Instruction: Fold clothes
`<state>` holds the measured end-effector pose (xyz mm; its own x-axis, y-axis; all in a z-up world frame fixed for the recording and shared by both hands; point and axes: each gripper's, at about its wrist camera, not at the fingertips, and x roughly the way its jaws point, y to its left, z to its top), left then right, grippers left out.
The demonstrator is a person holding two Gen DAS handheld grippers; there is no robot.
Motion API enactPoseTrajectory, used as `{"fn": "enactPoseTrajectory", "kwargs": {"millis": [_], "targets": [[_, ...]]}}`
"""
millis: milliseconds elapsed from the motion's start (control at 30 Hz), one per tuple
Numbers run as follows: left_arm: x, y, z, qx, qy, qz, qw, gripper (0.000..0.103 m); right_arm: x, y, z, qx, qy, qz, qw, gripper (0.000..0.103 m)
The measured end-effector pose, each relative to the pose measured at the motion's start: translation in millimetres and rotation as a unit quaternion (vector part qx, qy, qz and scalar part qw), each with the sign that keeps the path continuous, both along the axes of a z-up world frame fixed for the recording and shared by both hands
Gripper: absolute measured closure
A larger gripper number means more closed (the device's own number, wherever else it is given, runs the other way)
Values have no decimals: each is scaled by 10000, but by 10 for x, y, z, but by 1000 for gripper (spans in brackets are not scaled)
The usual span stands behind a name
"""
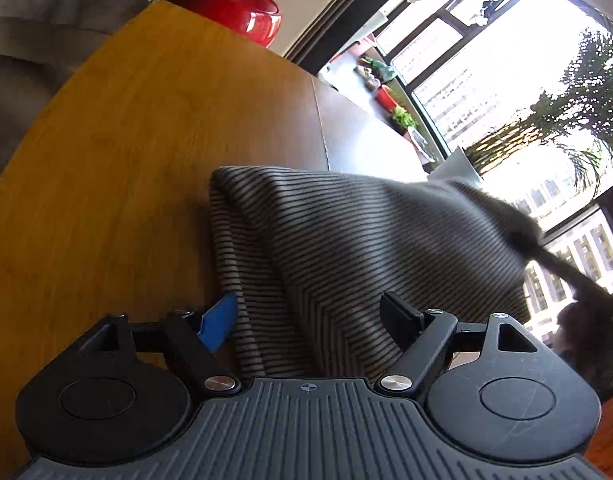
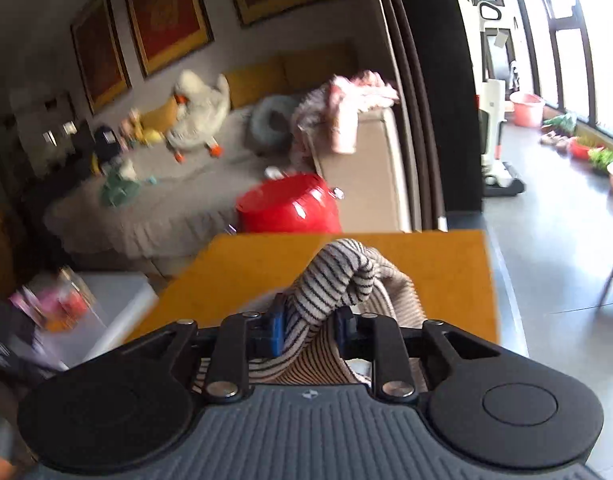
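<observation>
A grey-and-black striped garment (image 1: pixel 346 240) lies on the wooden table (image 1: pixel 146 140) in the left wrist view, its right side lifted up toward a blurred dark gripper (image 1: pixel 566 268). My left gripper (image 1: pixel 308 320) is open, its blue-padded finger (image 1: pixel 218 322) and black finger (image 1: pixel 398 316) spread wide either side of the garment's near edge. In the right wrist view my right gripper (image 2: pixel 308 330) is shut on a bunched fold of the striped garment (image 2: pixel 338 276), held above the table (image 2: pixel 434 264).
A red round stool (image 1: pixel 230 0) (image 2: pixel 286 204) stands past the table's far edge, with a sofa (image 2: pixel 178 184) strewn with toys behind it. Windows (image 1: pixel 506 80) and plant pots (image 2: pixel 586 148) line the right side. A white box (image 2: pixel 114 300) sits left of the table.
</observation>
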<state>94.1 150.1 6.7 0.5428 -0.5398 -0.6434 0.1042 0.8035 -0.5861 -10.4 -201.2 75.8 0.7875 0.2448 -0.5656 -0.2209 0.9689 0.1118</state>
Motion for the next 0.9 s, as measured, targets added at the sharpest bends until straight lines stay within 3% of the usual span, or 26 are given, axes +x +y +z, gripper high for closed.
{"fn": "enactPoseTrajectory", "kwargs": {"millis": [67, 167, 267, 333, 400, 467, 500, 533, 567, 600, 700, 833, 900], "targets": [[-35, -16, 69, 78, -91, -64, 9999, 18, -13, -170, -238, -618, 231, -614, 9959, 67], [-102, -225, 204, 53, -259, -557, 9981, 12, -80, -586, -356, 397, 663, -1084, 9911, 66], [-115, -527, 164, 134, -141, -949, 9953, 8, -107, -815, -413, 1528, 907, -1249, 9761, 63], [-69, -650, 41, 290, 51, -904, 9955, 8, -100, -812, -478, 1699, 849, -1245, 9739, 60], [-1, -691, -26, 297, 54, -729, 9969, 8, -72, -792, -561, 1825, 798, -1225, 9723, 47], [65, -725, -80, 293, 49, -543, 9981, 21, 42, -730, -687, 1979, 869, -1171, 9693, 41], [98, -718, -80, 280, 41, -447, 9986, 27, 138, -678, -768, 2073, 970, -1128, 9669, 44], [136, -696, -82, 279, 50, -376, 9989, 43, 206, -585, -775, 1991, 964, -1050, 9696, 52], [175, -673, -83, 278, 59, -306, 9991, 58, 265, -476, -754, 1840, 917, -958, 9739, 66], [213, -650, -85, 277, 68, -235, 9993, 60, 323, -367, -733, 1688, 870, -865, 9780, 73], [266, -452, 39, 283, -172, 112, 9994, 66, 352, -142, -293, 1454, 70, -249, 9890, 84], [316, -145, 246, 293, -580, 619, 9960, 67, 368, -90, 159, 1224, -667, 120, 9902, 87], [292, -58, 287, 373, -602, 686, 9951, 67, 397, -153, 143, 1033, -579, -38, 9930, 87]]}}
